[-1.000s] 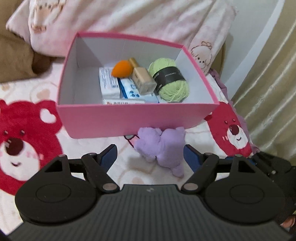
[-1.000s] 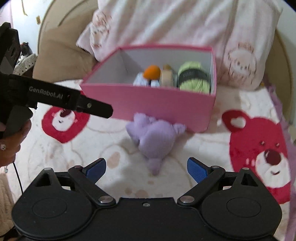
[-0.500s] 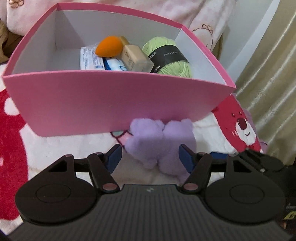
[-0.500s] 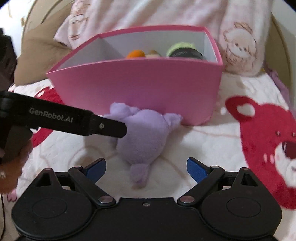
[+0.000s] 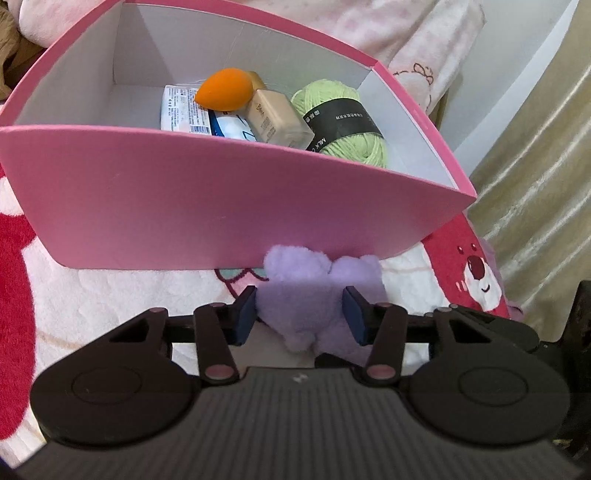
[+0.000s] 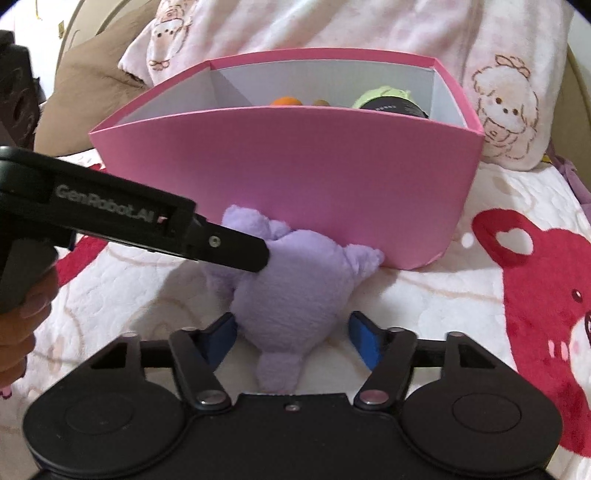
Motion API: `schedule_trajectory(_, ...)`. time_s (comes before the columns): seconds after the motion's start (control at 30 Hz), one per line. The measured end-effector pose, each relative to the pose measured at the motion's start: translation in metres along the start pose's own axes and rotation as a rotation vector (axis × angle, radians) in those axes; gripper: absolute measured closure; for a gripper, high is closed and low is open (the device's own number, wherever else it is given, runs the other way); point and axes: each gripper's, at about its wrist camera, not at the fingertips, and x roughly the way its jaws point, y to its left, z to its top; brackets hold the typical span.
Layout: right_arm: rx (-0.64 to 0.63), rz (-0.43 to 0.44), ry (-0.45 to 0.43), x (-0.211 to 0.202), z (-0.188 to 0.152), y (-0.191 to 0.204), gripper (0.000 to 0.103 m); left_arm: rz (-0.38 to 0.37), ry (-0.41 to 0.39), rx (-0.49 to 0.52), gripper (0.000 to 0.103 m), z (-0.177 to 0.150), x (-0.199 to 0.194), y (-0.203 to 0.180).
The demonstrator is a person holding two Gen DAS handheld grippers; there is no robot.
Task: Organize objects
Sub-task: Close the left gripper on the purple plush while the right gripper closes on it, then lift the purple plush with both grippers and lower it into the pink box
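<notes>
A purple plush toy (image 5: pixel 317 291) (image 6: pixel 291 291) lies on the blanket against the front wall of a pink box (image 5: pixel 221 206) (image 6: pixel 295 177). My left gripper (image 5: pixel 300 315) is closing, and both blue pads press the plush's upper part. In the right wrist view one finger (image 6: pixel 229 249) of it reaches in from the left onto the plush. My right gripper (image 6: pixel 292 338) is closing around the plush's lower end; its left pad touches the fur and its right pad stands apart. The box holds an orange sponge (image 5: pixel 225 90), a beige bottle (image 5: pixel 277 118), green yarn (image 5: pixel 343 122) and white packets (image 5: pixel 184 114).
The white blanket (image 6: pixel 424 295) has red bear prints (image 6: pixel 546 295). Pink patterned pillows (image 6: pixel 369 26) and a brown cushion (image 6: pixel 85 74) lie behind the box. A beige curtain (image 5: pixel 535 147) hangs at the right. A person's hand (image 6: pixel 22 325) holds the left gripper's handle.
Both grippers have come down and closer to the plush and the box. Their jaws have narrowed around the plush; the left pads now press on it.
</notes>
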Motion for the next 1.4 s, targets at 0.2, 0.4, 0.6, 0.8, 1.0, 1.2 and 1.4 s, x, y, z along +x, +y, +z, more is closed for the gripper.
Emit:
schedule_trajectory(0.2,-0.037,-0.016,-0.007,-0.006,-0.003,0.006,0.049,-0.012,0.032,-0.012,0.055,0.000,-0.002,0.005)
schedule_trajectory(0.4,-0.080,-0.011,-0.005,-0.022,-0.007,0.009,0.051,-0.048,0.089,-0.039,0.056,-0.004,-0.012,-0.001)
schedule_trajectory(0.6,-0.156,-0.021,-0.018,-0.049,-0.016,0.008,0.052,-0.087,0.189,-0.062,0.056,-0.014,-0.016,-0.014)
schedule_trajectory(0.8,-0.120,-0.076,0.057,-0.043,-0.014,-0.017,0.048,-0.019,0.144,0.002,0.051,-0.019,-0.014,-0.024)
schedule_trajectory(1.0,0.066,-0.005,0.073,-0.037,-0.017,-0.038,0.029,-0.036,0.103,-0.040,0.050,-0.023,-0.001,-0.016)
schedule_trajectory(1.2,0.051,0.022,0.040,-0.029,-0.005,-0.029,0.030,-0.062,0.053,-0.079,0.052,-0.019,0.010,-0.023)
schedule_trajectory(1.4,0.045,0.009,0.081,-0.031,0.000,-0.028,0.048,-0.062,0.101,-0.081,0.060,-0.026,0.008,-0.037)
